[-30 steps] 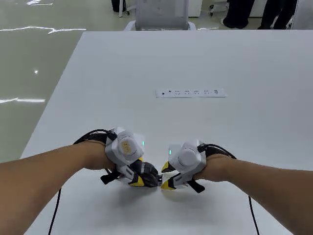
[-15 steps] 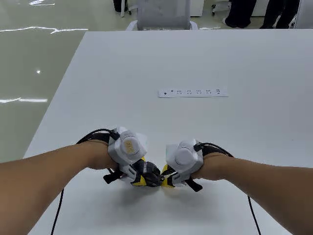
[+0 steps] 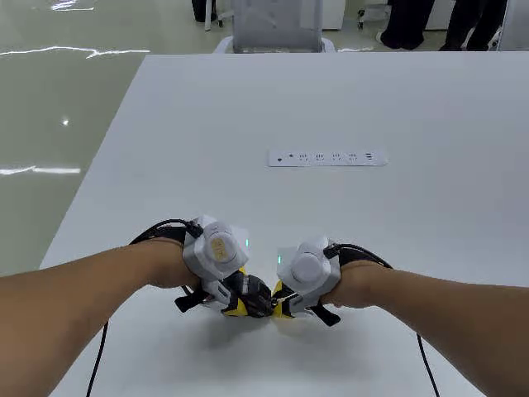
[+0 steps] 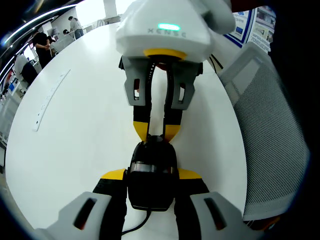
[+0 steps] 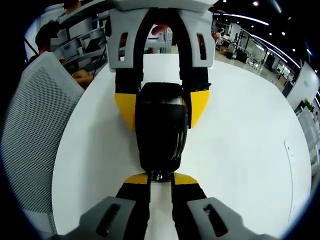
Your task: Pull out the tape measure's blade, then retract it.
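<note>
A black tape measure (image 3: pixel 253 293) lies low over the white table (image 3: pixel 331 99) near its front edge, between my two grippers, which face each other. My left gripper (image 3: pixel 240 301) is shut on the tape measure's case (image 4: pixel 152 172), with its yellow-tipped jaws on either side. My right gripper (image 3: pixel 278 306) is shut on the blade's end hook (image 5: pixel 160 176), right against the case (image 5: pixel 161 127). In the left gripper view, the right gripper (image 4: pixel 156 131) reaches in from the top. No stretch of blade shows between hook and case.
A white power strip (image 3: pixel 326 157) lies flat mid-table, well beyond the grippers. A grey chair (image 3: pixel 277 21) stands at the table's far end, with people (image 3: pixel 409 21) behind it. A mesh chair (image 4: pixel 270 125) is close to the near edge. Cables trail from both grippers.
The right gripper has moved left toward the left one. The short gap with a bit of blade between them has closed, and the hook now sits at the case.
</note>
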`<act>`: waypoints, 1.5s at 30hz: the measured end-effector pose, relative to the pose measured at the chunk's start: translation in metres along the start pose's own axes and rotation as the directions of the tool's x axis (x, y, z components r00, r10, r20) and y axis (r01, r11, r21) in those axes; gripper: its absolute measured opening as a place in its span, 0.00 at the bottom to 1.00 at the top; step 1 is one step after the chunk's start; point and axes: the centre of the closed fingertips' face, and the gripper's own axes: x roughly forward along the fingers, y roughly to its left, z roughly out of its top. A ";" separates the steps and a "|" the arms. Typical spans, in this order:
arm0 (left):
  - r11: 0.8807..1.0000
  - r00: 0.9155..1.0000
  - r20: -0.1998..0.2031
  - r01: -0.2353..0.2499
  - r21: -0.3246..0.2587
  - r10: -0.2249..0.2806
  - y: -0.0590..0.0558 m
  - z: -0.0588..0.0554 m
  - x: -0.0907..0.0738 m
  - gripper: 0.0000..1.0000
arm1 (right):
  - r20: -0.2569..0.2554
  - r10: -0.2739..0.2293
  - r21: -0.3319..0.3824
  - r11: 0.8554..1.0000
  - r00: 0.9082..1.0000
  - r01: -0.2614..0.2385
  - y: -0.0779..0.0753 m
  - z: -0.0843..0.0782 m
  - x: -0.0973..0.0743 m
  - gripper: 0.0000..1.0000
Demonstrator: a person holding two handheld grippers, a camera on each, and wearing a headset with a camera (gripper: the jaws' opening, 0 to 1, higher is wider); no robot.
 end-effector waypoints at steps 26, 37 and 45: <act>1.000 1.000 -0.011 -0.005 0.003 0.005 0.000 0.000 0.000 0.32 | -0.052 0.023 -0.026 0.999 0.998 -0.024 0.001 -0.009 -0.005 0.13; 1.000 1.000 -0.008 -0.008 -0.008 0.008 0.000 0.000 0.001 0.32 | -0.064 0.017 -0.060 0.998 0.998 -0.021 0.001 -0.012 -0.008 0.13; 1.000 1.000 -0.008 -0.010 -0.013 0.010 0.000 0.000 0.001 0.32 | -0.074 0.015 -0.065 0.998 0.997 -0.020 -0.001 -0.015 -0.010 0.13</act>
